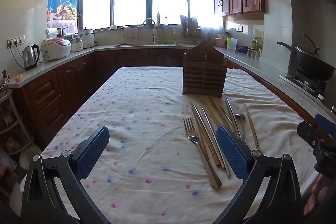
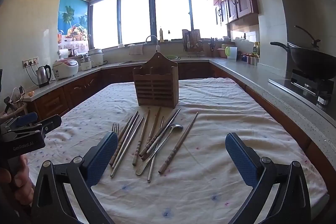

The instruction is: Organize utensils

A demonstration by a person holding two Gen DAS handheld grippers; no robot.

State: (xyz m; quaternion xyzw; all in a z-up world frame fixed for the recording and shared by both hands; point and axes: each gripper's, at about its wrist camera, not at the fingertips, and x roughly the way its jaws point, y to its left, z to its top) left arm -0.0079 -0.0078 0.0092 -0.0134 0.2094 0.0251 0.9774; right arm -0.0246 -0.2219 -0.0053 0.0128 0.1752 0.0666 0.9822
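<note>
1. The left gripper (image 1: 162,150) hangs over the near part of the table with its blue-padded jaws spread wide and nothing between them; its right finger (image 1: 231,152) covers the middle of several utensils, so their full lengths cannot be followed in the left wrist view.
2. The right gripper (image 2: 171,157) is likewise spread wide and empty, above the cloth, with the utensil pile seen through the gap; its left finger (image 2: 103,157) hides the fork's handle.
3. The table (image 2: 220,192), under a white cloth with small blue and pink marks, runs out of the picture at the bottom.
4. The wooden utensil holder (image 2: 156,87) stands upright on the cloth beyond the pile; its slatted front faces the cameras and its inside cannot be seen.
5. The chopsticks (image 2: 178,145), some wooden and some metal, lie fanned and overlapping just in front of the holder; their count is hard to tell.
6. The spoon (image 2: 176,127) lies among them, its handle possibly running under a chopstick.
7. The fork (image 1: 191,131) lies at the left edge of the pile, tines toward the holder.
</note>
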